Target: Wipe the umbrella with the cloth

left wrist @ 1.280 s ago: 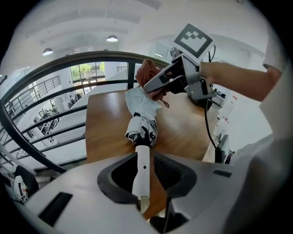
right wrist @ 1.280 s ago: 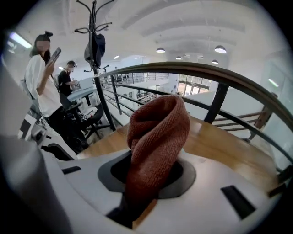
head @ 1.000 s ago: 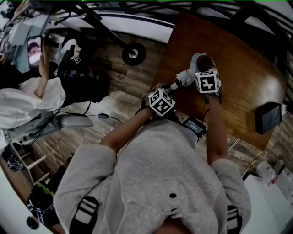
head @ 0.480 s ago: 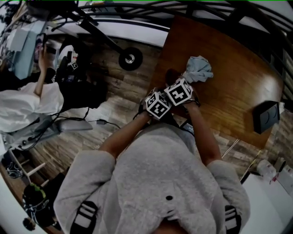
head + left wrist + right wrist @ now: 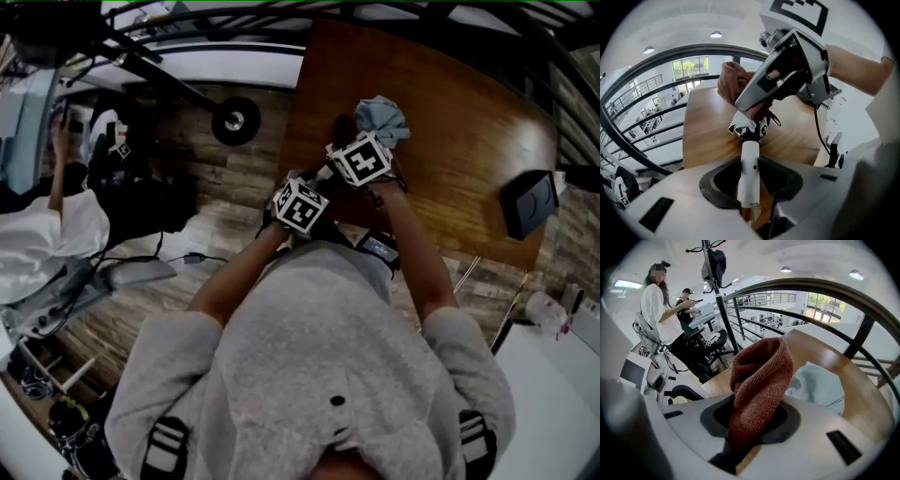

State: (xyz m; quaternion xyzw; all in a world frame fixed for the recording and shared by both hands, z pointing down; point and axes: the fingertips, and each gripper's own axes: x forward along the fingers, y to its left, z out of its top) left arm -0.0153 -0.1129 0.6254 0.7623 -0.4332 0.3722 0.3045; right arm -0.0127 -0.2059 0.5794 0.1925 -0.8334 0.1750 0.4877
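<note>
Left claw (image 5: pixel 750 180): jaws opening, with the white handle (image 5: pixel 750 164) of the umbrella (image 5: pixel 749 138) between them. Pads look to be against its sides. The handle runs straight out along the claw's line. The folded canopy (image 5: pixel 738 127), white with dark print, bunches just past the handle's far end, over the wooden bench (image 5: pixel 705 136).

Right claw (image 5: pixel 757 425): narrow, clamped on the rust-brown cloth (image 5: pixel 761 371). The cloth stands up out of the jaws in one thick fold and flops over at the top.

In the left gripper view, the right claw comes in from the upper right, angled down. Its tip is right at the canopy, just ahead of the left claw. The cloth wad bulges out on the far side of that tip, above the canopy. Can't tell if the cloth actually touches the umbrella.

Pale blue crumpled fabric (image 5: pixel 818 385) lies on the bench just beyond the right claw, right of the cloth.

In the head view both claws sit close together at the bench's near edge, the left one nearer the person.
</note>
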